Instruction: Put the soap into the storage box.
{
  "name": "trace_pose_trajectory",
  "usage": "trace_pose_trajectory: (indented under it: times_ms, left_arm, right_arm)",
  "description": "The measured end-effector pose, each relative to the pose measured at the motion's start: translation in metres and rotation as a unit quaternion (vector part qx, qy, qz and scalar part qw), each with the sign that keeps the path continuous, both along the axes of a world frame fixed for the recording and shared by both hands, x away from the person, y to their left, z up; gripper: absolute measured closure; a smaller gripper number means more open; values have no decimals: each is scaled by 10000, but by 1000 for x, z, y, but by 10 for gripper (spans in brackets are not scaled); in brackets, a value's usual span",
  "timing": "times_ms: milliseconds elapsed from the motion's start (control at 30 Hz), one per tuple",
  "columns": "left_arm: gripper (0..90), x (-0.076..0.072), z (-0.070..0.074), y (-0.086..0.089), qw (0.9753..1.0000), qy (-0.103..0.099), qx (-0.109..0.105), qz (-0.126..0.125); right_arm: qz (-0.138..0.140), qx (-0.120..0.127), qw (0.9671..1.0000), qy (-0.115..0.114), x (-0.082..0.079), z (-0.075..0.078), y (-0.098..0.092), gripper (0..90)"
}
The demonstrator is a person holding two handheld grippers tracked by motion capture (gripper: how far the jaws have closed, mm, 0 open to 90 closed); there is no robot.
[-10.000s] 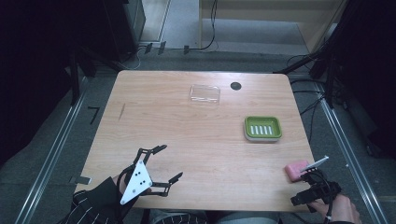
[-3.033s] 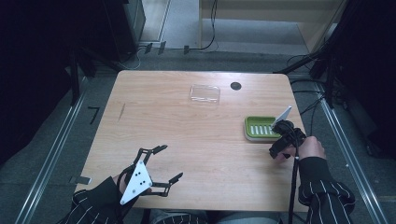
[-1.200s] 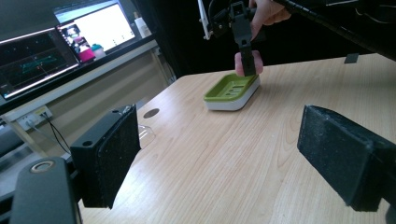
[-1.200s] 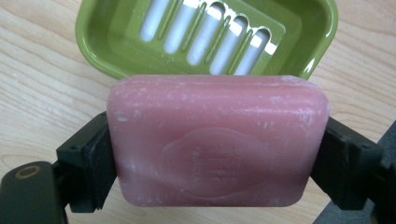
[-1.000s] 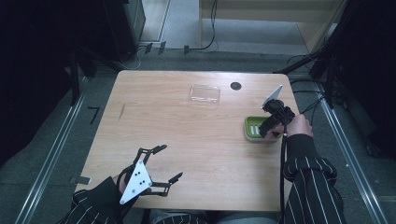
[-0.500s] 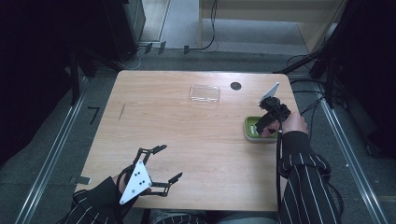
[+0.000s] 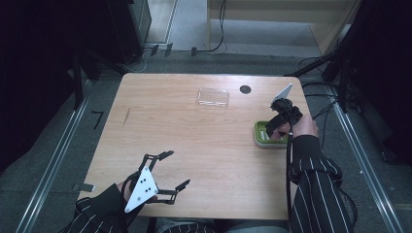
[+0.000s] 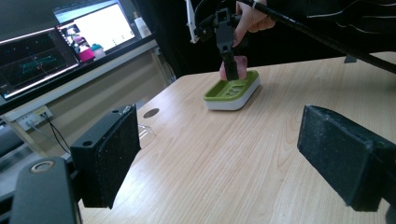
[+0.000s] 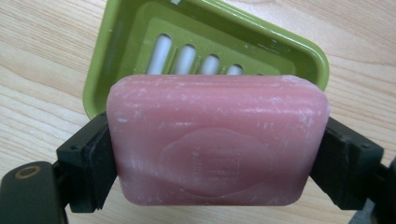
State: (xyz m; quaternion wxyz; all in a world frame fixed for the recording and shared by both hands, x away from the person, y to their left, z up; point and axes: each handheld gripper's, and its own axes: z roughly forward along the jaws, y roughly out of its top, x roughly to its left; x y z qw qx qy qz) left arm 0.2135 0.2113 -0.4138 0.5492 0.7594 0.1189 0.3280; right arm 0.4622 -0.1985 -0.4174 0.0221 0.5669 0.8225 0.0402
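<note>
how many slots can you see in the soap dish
4. They sit in a row across the green soap dish floor, just above the pink soap bar held by the right gripper; more may be hidden behind it.

Count: 1 pink soap bar (image 9: pixel 217 140); 1 green soap dish (image 7: pixel 266 135); 1 clear lid (image 7: pixel 213 97); 2 grippers.

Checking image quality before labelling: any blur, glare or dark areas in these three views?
High view: table evenly lit, surroundings nearly black. Left gripper view: near jaws soft, soap dish sharper, monitor washed out by glare. Right gripper view: pink soap sharp and evenly lit, no glare.
</note>
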Motion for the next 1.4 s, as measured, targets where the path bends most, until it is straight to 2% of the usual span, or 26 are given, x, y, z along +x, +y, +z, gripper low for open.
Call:
trace_pose_trajectory:
  times_ms: [833,1100,1400]
  left_arm:
    - [136,0,0,0,10000,7,-7,16]
    - [135,0,0,1,10000,5,-26,13]
    - [136,0,0,1,10000,6,-26,13]
  right_arm:
    - [-99,2,9999,100,17,-19,14,138]
    - [-231,-12,9996,134,21,-26,18,138]
    - [-391,7,9991,188,23,-30,14,138]
